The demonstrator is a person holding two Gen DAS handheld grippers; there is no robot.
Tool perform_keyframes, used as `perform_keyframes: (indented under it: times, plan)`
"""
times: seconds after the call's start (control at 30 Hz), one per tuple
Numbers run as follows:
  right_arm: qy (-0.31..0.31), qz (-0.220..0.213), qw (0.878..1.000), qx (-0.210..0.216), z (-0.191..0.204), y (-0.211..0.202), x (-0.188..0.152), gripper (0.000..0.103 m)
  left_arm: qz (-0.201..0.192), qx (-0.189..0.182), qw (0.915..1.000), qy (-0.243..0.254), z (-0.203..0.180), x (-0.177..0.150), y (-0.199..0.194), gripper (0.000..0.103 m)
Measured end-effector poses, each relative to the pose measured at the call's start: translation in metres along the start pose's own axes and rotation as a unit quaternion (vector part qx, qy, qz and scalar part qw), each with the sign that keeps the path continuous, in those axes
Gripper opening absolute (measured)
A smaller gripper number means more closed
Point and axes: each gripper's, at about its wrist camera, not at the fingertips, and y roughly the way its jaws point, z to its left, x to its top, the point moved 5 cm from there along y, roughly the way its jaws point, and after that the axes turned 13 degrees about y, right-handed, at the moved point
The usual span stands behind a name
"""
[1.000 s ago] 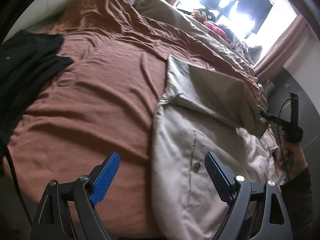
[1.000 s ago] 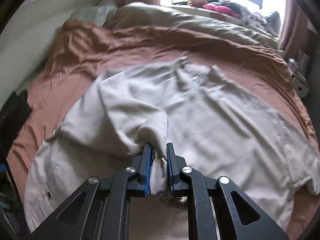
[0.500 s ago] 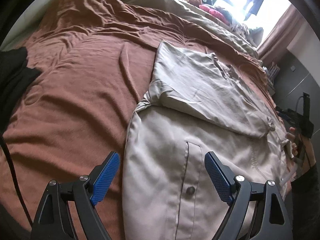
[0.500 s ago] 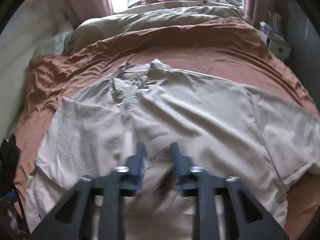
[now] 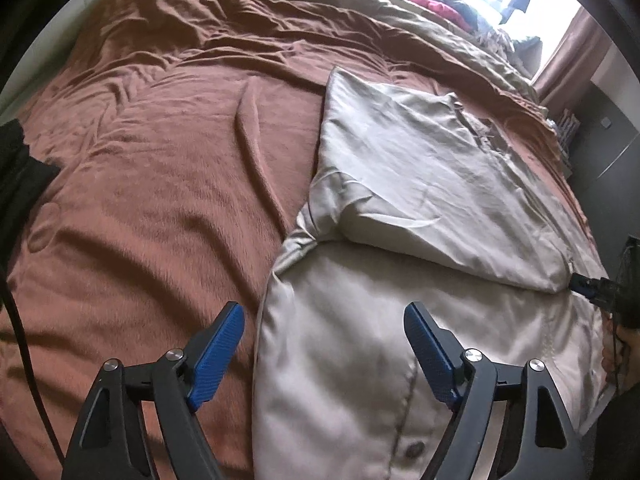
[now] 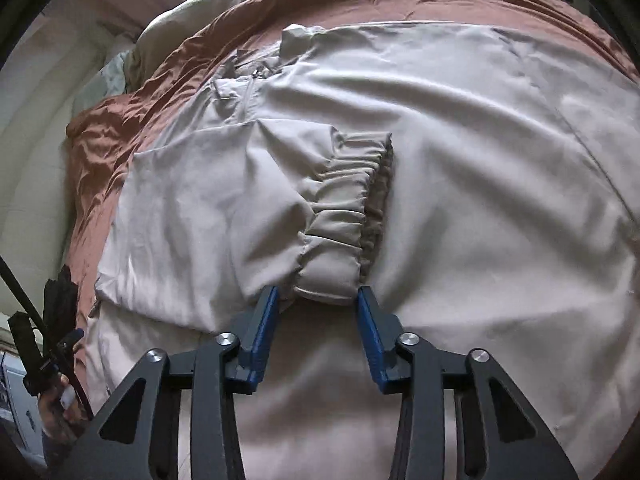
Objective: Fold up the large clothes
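Note:
A beige jacket (image 5: pixel 360 360) lies spread on the brown bedspread (image 5: pixel 160 168). Its sleeve (image 5: pixel 420 184) is folded across the body, and the gathered elastic cuff (image 6: pixel 348 200) rests on the jacket's front (image 6: pixel 500 208). My right gripper (image 6: pixel 318 292) hovers at the cuff's near end. Its jaws are closing, with the cuff's edge between the fingertips and no visible squeeze. The left wrist view shows the right gripper (image 5: pixel 588 286) just off the cuff. My left gripper (image 5: pixel 322 312) is wide, closing slightly, above the jacket's left edge near a button (image 5: pixel 414 450) and holds nothing.
A black garment (image 5: pixel 18 176) lies at the bed's left edge. A beige duvet (image 5: pixel 420 20) and pink clothes (image 5: pixel 436 6) pile up by the bright window. A hand (image 6: pixel 60 404) holds the left gripper's handle at the left.
My right gripper carried the sleeve across the jacket, came down and let the cuff go; it now lies flat. The left gripper moved right over the jacket's edge.

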Motion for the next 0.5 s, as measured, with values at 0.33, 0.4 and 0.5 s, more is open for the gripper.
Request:
perform_keyframes:
  times: [0.33, 0.4, 0.5]
  plan:
    - [-0.016, -0.028, 0.999, -0.022, 0.007, 0.011, 0.01, 0.028, 0.026, 0.05, 0.9984, 0.004, 0.015, 0.02, 0.039, 0.07]
    - [-0.04, -0.038, 0.998, -0.037, 0.014, 0.009, 0.007, 0.028, 0.027, 0.05, 0.9984, -0.005, 0.017, 0.018, 0.04, 0.07]
    - [-0.054, -0.048, 0.997, -0.038, 0.017, 0.0, 0.003, 0.028, 0.019, 0.04, 0.999, -0.006, 0.011, 0.016, 0.031, 0.07]
